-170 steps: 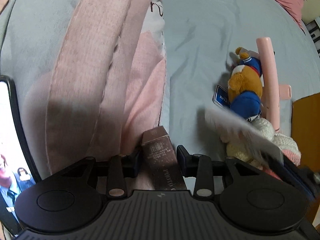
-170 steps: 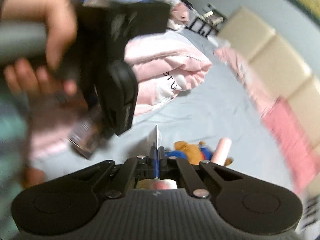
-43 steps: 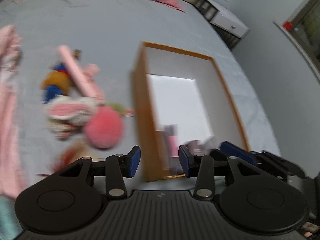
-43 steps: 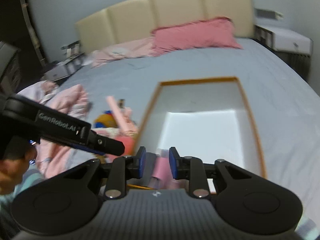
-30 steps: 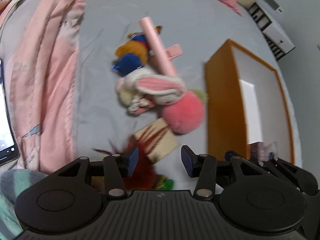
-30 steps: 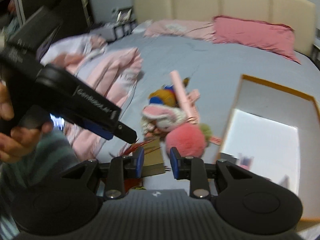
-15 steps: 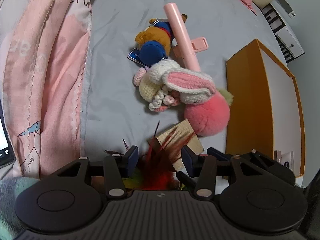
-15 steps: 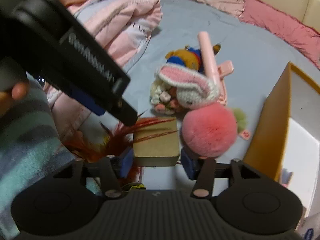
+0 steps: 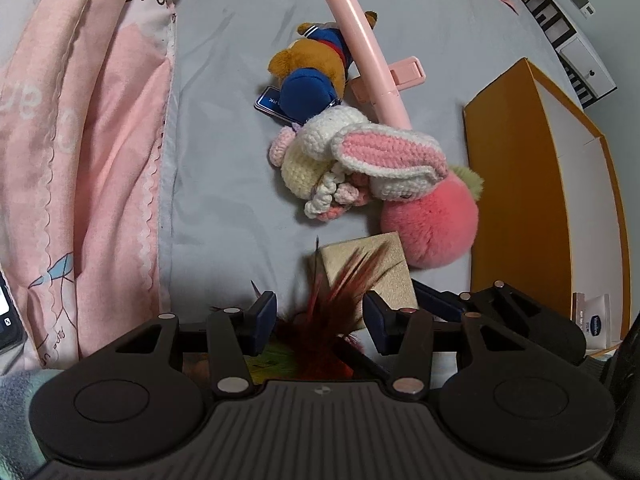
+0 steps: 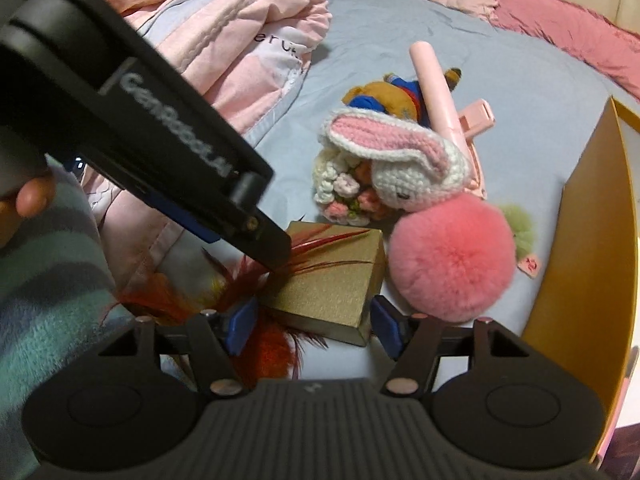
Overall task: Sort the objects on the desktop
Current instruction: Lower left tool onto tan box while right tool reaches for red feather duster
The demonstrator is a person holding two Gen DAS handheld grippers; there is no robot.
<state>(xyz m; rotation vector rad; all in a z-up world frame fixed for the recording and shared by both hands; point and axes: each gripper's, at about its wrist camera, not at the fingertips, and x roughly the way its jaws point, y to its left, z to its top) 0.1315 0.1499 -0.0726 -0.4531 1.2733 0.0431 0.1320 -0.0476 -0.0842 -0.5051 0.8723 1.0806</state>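
Observation:
A gold box (image 10: 332, 280) lies on the grey bedsheet with a red feather toy (image 10: 272, 340) partly across it. My right gripper (image 10: 312, 322) is low over the box. Its jaws are opening, one on each side of the box's near end, and the pads do not press on it. My left gripper (image 9: 320, 318) is open, and the red feathers (image 9: 332, 300) rise between its fingers without being pinched. A left finger (image 10: 264, 240) reaches in from the upper left of the right wrist view, its tip over the feathers.
Just past the box lie a pink pompom (image 9: 432, 224), a crochet bunny (image 9: 360, 160), a bear plush (image 9: 312, 68) and a pink stick (image 9: 368, 56). An orange open box (image 9: 540, 200) stands at the right. A pink quilt (image 9: 100, 120) fills the left side.
Both grippers swung from the orange box to the toy pile and sank toward the gold box and feathers. The right jaws spread wider. The carton and card held earlier are gone from the jaws.

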